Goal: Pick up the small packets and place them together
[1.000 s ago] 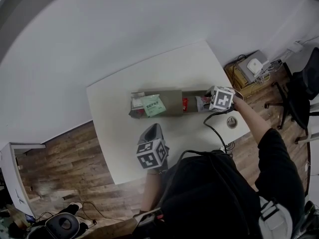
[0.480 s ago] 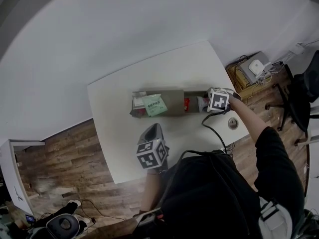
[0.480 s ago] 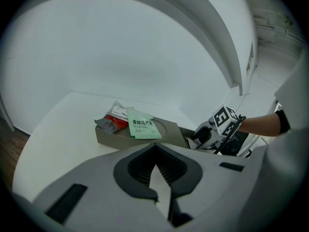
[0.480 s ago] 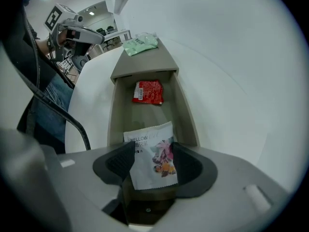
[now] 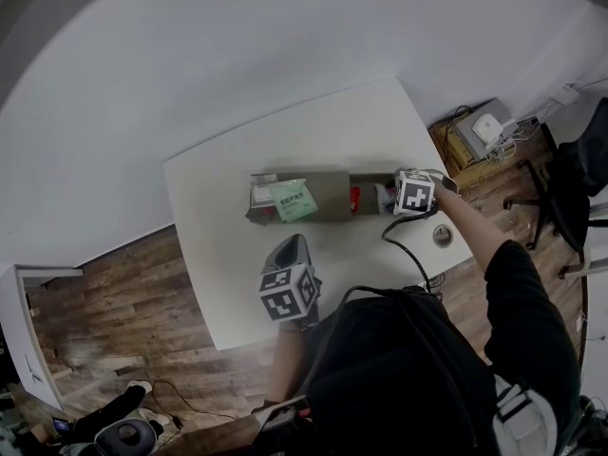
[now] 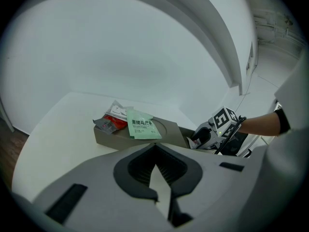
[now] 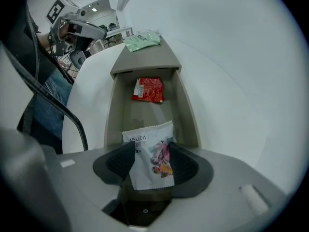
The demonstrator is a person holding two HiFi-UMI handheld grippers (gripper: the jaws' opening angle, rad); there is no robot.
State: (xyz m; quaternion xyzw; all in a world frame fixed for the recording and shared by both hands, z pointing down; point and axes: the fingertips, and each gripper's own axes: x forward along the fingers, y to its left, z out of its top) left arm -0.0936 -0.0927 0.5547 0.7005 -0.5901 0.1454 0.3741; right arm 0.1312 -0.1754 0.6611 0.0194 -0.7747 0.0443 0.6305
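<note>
Jaws just opened wide, the right gripper (image 7: 152, 151) straddles a white packet (image 7: 150, 161) lying loose at the near end of a grey tray (image 7: 182, 105). A red packet (image 7: 148, 89) lies just beyond, and a green packet (image 7: 142, 40) rests on the far lid (image 7: 145, 62). The left gripper (image 6: 154, 149) is closed and empty.

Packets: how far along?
Done: green packet and red-and-white packets lie together on the box lid. In hand: white Mellow packet between the right hand-held gripper's jaws, which have just been opening, at the compartment. Left: it and the red packet there sit apart from that pile.
</note>
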